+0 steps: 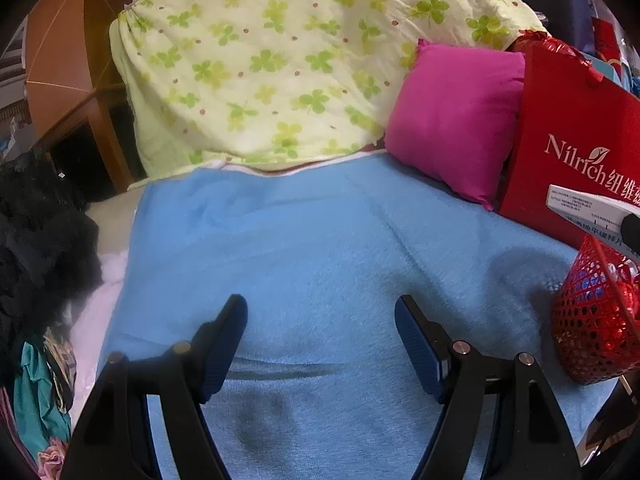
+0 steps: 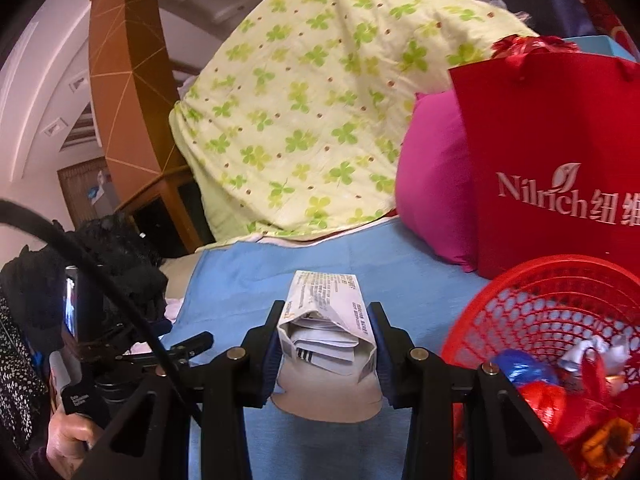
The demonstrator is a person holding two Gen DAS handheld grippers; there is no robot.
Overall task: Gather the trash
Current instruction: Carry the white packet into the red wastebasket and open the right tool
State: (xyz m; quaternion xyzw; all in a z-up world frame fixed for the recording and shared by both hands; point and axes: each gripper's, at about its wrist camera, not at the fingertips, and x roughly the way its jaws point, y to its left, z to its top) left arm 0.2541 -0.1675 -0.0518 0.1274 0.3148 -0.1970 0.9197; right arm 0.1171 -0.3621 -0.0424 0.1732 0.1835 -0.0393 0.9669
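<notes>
Blue blanket [image 1: 320, 240] looks cleared: right gripper [image 2: 326, 344] clamps a box [image 2: 328, 320] beside the part-filled basket [image 2: 520, 280], left gripper [image 1: 320, 320] gapes empty.

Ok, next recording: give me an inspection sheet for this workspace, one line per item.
Surface: blue blanket, bare where the left tool is.
Job's things: opened white carton; red basket already holding wrappers.
Clutter: pink pillow, red bag, clover-print quilt, dark clothes.
Grippers: left tool open, empty; right tool shut on the carton.
Cables: black cable by the left tool.
Surroundings: wooden cabinet.
</notes>
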